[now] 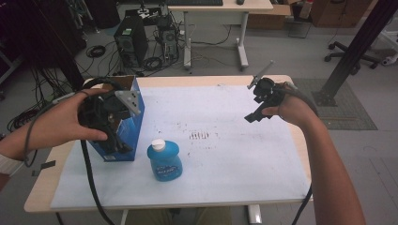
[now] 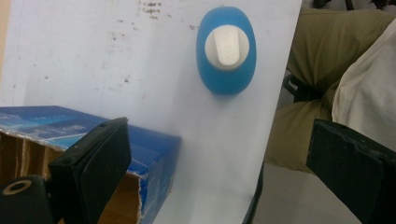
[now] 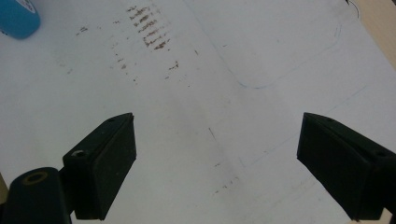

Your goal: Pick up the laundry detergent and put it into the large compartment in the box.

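High view puts the blue box [image 1: 123, 123] at the left of the frame, standing open-topped on the white sheet [image 1: 225, 154], with the left gripper [image 1: 111, 123] pressed against its near face and the blue bottle [image 1: 164, 160] with its white cap just right of the box, low in the centre. Left gripper view shows the jaws spread wide with nothing between them: the left jaw hangs over the box's torn cardboard edge [image 2: 135, 179] at lower left, and the bottle [image 2: 226, 50] sits at upper centre, apart from both jaws. The risk, as I judge it, is that the box is light and open; a nudge from that jaw could tip it or shove it into the bottle, which stands close enough to be knocked over. Reaching for the bottle from above also looks awkward, since its rounded body could slip out of flat pads. The person's left hand [image 1: 61, 124] wraps the gripper from the side, wrist bent inward, forearm entering from the left edge. The right gripper [image 1: 263, 104] is held up at the right of the frame, tilted downward, the forearm rising from the lower right corner. Right gripper view shows its jaws also released and wide, over bare stained sheet, with the bottle's edge [image 3: 17, 18] at upper left.
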`<state>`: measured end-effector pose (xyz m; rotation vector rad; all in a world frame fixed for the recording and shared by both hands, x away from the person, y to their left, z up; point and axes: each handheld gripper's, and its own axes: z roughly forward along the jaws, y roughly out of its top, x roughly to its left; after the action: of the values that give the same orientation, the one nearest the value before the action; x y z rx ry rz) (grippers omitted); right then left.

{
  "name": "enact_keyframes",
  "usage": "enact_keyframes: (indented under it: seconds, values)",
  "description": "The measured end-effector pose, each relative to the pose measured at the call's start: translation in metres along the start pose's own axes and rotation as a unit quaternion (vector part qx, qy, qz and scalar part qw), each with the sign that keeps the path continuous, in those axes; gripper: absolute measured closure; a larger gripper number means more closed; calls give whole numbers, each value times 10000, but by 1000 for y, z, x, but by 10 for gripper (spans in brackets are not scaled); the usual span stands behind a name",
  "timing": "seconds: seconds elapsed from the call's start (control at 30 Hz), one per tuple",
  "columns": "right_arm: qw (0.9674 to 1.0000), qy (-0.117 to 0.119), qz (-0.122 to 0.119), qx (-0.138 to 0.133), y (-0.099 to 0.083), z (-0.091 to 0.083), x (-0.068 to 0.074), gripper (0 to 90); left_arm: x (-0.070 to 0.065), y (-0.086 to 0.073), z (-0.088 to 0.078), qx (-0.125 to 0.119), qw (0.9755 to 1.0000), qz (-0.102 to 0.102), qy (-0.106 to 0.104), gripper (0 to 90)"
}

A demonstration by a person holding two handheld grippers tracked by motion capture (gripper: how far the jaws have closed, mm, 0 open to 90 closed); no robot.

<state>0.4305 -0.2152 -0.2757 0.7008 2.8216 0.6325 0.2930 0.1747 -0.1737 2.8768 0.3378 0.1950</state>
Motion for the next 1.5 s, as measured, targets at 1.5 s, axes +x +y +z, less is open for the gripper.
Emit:
enact_keyframes:
  seconds: [1.5]
  values:
    - [10000, -1, -31, 10, 1, 2, 1, 123, 3, 35, 8, 250, 9979, -595, 51, 77]
